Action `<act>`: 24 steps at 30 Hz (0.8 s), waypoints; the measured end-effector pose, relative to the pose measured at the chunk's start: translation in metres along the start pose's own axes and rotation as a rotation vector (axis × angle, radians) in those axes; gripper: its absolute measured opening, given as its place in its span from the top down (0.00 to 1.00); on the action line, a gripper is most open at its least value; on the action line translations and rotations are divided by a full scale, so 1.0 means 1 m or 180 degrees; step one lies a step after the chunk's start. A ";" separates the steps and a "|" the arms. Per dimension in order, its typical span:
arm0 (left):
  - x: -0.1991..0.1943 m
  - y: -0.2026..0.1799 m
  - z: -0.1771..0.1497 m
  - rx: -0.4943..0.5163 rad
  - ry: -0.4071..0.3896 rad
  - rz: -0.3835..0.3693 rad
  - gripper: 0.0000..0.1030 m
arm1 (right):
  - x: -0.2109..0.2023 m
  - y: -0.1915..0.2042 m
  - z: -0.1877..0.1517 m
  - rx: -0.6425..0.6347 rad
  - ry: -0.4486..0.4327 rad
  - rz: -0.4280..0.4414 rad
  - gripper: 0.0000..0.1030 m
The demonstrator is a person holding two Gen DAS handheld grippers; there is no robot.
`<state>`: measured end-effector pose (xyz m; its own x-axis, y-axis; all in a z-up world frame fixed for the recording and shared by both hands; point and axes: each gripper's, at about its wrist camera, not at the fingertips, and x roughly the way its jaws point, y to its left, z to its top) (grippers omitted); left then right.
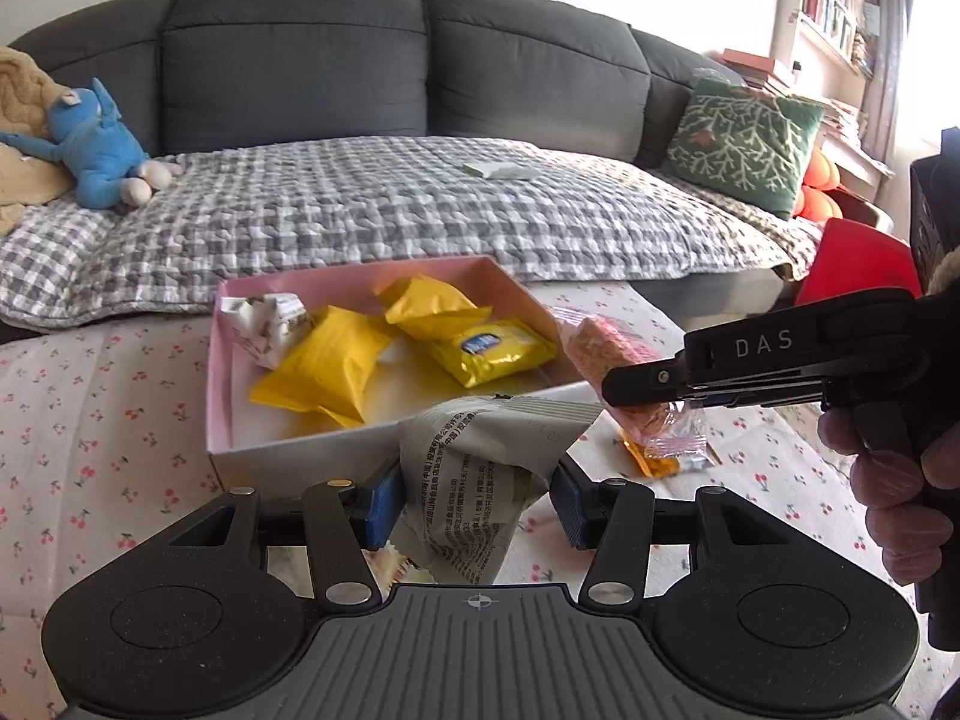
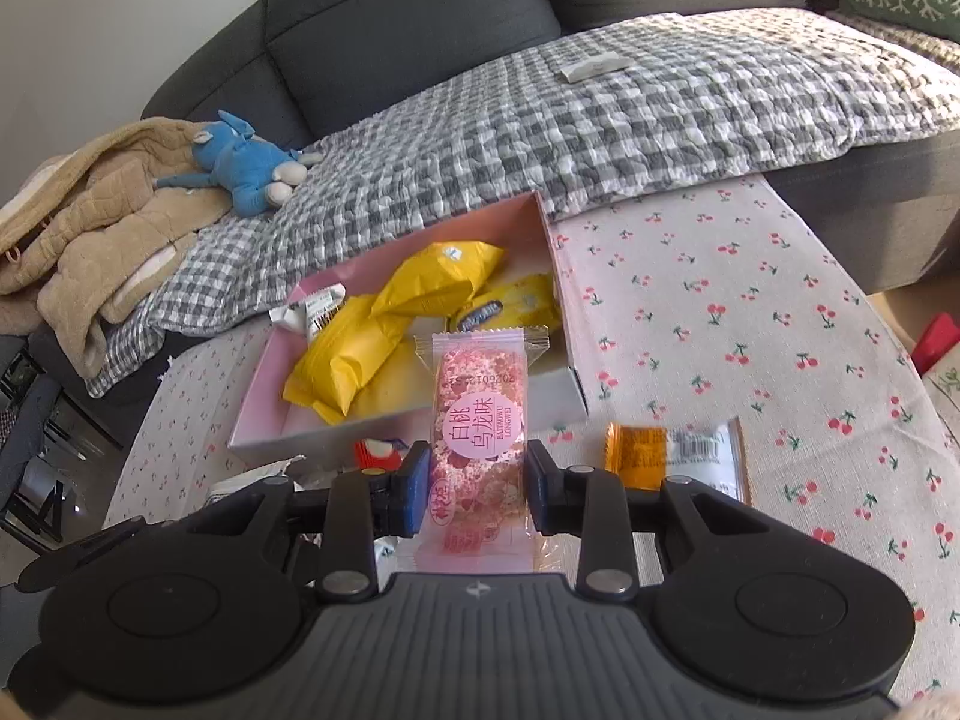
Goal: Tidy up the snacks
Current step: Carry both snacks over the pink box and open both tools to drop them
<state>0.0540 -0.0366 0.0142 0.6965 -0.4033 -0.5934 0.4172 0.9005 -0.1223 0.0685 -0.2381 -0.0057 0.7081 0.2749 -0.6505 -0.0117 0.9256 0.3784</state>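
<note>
My left gripper is squeezing a crinkly grey snack packet between its two blue pads, low in the middle of the left wrist picture. My right gripper is squeezing a pink snack bar the same way, low in the middle of the right wrist picture. The bar points up the frame toward the pink box, and its far end covers the box's near wall. In the left wrist picture I see the right gripper come in from the right edge, with the pink bar held just right of the box. Inside the box lie three yellow snack bags and a white packet in its upper left corner. An orange snack packet lies on the cherry tablecloth just right of my right gripper. Behind the table, at the top of the frame, is a grey sofa with a checked blanket and a blue soft toy at the upper left.
</note>
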 end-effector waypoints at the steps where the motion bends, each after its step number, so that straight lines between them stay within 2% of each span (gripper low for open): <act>1: 0.002 0.005 0.005 -0.0024 -0.0001 0.0036 0.52 | 0.002 0.002 0.003 -0.0009 -0.0029 0.0011 0.71; 11: 0.044 0.030 0.044 -0.0176 0.0098 0.0216 0.52 | 0.036 0.009 0.036 0.0135 -0.0089 0.0166 0.71; 24: 0.095 0.037 0.061 -0.0156 0.0149 0.0412 0.52 | 0.077 -0.001 0.055 0.0257 -0.0005 0.0184 0.71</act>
<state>0.1710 -0.0518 0.0019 0.7142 -0.2764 -0.6430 0.2960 0.9518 -0.0804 0.1624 -0.2319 -0.0198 0.7089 0.3269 -0.6250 0.0043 0.8841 0.4672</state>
